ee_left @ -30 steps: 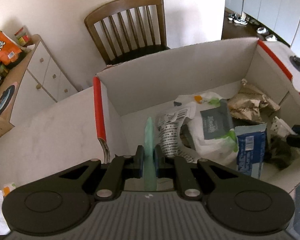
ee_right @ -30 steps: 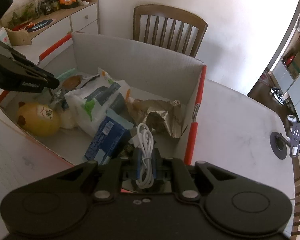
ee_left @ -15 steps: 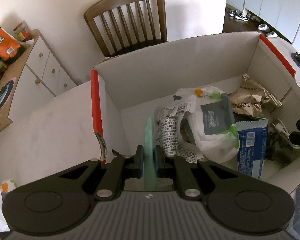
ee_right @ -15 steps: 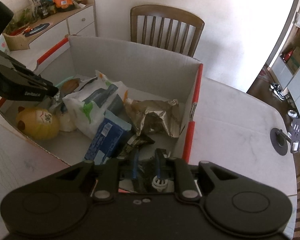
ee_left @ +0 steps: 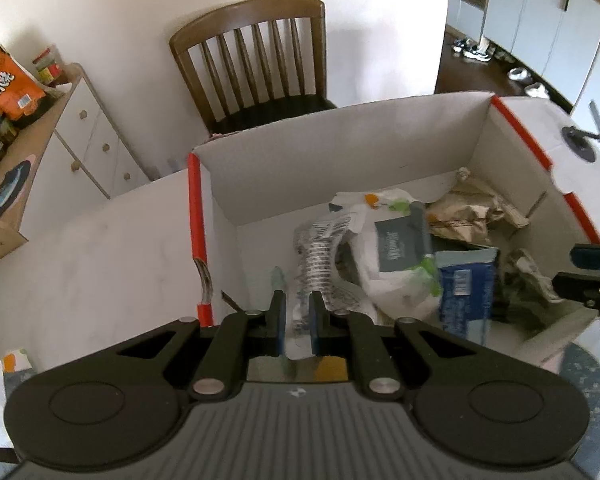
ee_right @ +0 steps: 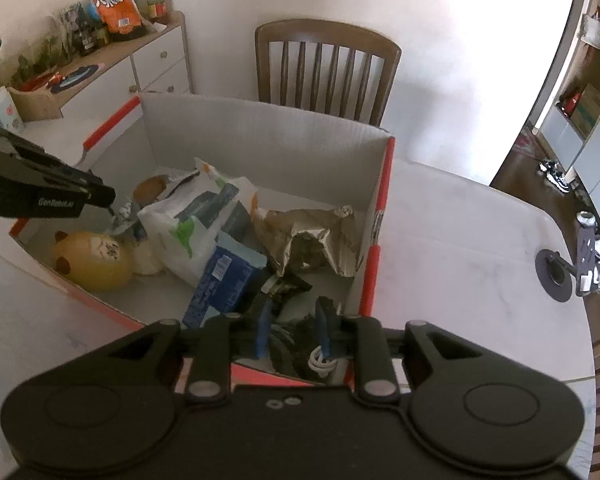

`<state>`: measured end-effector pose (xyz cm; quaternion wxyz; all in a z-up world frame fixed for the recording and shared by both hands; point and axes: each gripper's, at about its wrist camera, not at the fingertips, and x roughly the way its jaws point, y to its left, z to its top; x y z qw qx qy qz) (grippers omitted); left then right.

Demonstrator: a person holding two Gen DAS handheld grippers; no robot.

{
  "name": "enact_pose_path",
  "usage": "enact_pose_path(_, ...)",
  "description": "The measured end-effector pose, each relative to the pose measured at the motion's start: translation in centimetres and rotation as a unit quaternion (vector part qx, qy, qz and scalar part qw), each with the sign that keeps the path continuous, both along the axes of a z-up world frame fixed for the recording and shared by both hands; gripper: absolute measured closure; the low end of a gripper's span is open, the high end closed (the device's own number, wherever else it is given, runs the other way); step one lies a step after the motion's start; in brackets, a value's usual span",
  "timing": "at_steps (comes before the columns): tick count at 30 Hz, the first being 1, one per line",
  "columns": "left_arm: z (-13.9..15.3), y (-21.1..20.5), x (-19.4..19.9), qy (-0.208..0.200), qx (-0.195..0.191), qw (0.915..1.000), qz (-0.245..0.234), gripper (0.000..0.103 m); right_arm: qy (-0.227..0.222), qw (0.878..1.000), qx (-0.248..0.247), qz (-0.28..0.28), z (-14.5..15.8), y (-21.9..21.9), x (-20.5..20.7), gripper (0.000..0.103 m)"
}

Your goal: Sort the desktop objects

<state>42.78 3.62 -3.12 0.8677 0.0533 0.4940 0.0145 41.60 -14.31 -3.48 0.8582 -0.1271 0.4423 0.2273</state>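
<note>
Right tongs just opened, nothing pinched, left tongs closed; white cable beneath the right looked limp, light, best pinched mid-coil.

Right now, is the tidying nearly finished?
Mostly. Done: the box holds bags, a yellow toy and the white cable. In hand: nothing visible; the right gripper has just been opening its jaws, nothing between them. Left: perhaps the small packet on the table.
</note>
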Motion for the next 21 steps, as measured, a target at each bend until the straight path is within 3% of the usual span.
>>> enact_pose_path(21,5.1,-0.6,-6.4,-0.048,-0.072,0.9963,0.0,0.093,-0.016,0.999,0.045,0.013,4.7,-0.3,-2.7,0.069)
